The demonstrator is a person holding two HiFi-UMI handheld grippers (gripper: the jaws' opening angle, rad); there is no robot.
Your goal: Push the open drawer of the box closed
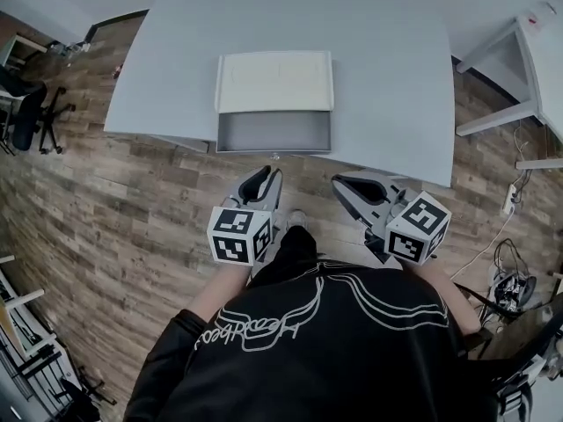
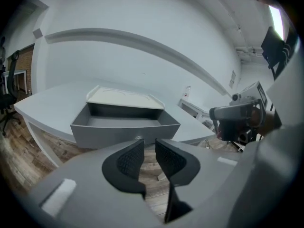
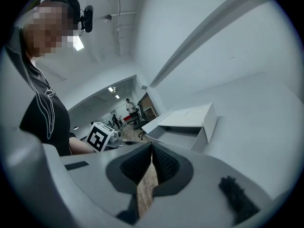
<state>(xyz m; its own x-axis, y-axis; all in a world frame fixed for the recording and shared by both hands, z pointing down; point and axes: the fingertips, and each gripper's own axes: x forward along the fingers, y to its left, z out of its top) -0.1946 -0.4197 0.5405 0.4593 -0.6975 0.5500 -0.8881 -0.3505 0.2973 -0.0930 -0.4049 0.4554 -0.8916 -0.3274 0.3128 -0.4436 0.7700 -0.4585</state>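
Observation:
A white box (image 1: 274, 80) lies on the pale grey table (image 1: 176, 60), and its grey drawer (image 1: 274, 133) stands pulled out toward me, past the table's front edge. The drawer is empty, with a small knob (image 1: 274, 156) on its front. My left gripper (image 1: 271, 172) hovers just short of the knob; in the left gripper view the left gripper (image 2: 149, 152) is open with nothing between the pads, and the drawer (image 2: 124, 127) is straight ahead. My right gripper (image 1: 339, 181) hangs to the drawer's right, apart from it. In the right gripper view the right gripper (image 3: 151, 148) is shut and empty.
Wood floor lies below both grippers. An office chair (image 1: 31, 112) stands at the far left, a white side table (image 1: 528, 60) at the right, and cables (image 1: 510, 280) trail on the floor at the lower right.

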